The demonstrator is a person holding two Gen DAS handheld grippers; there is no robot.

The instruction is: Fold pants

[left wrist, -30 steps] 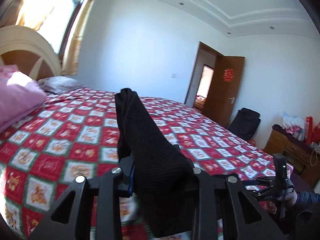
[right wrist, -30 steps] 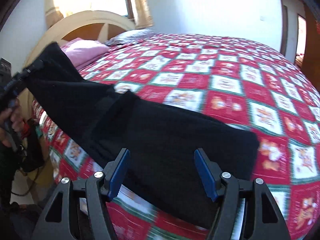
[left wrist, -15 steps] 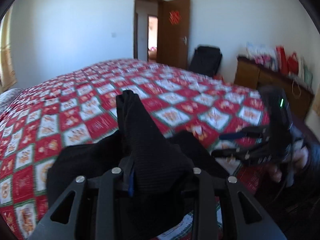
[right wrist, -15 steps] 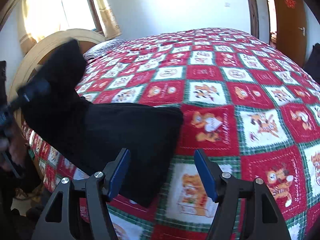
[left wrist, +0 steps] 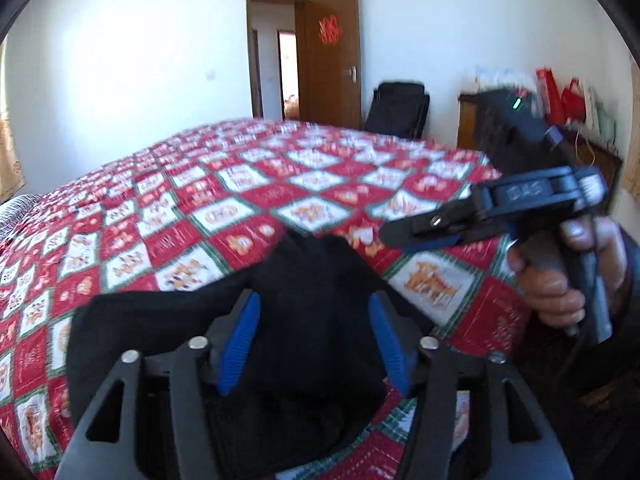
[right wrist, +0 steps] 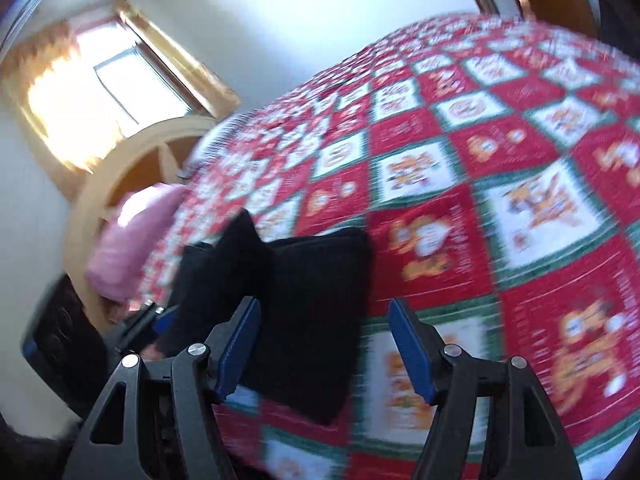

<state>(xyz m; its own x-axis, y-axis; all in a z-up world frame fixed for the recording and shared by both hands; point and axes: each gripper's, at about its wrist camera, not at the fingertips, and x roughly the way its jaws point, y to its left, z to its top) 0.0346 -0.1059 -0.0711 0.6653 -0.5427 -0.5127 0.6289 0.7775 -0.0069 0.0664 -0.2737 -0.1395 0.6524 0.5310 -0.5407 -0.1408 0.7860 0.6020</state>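
Your left claw (left wrist: 314, 344) is opening, its blue pads no longer pressing the bunched black pants (left wrist: 304, 280) between them. The pants lie folded on the red patchwork bedspread (left wrist: 200, 208) near the bed's edge. Your right claw (right wrist: 324, 348) stands wide, holding nothing.

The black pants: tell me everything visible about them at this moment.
The black pants are a dark, finely ribbed knit, folded into a compact, thick stack near the edge of the red, white and green patterned bedspread. One bunched end sticks up as a peak. That end sits between the blue pads of the left gripper, whose jaws are opening; the pads look clear of the cloth. The right gripper is open, with only the stack's edge between its jaws.
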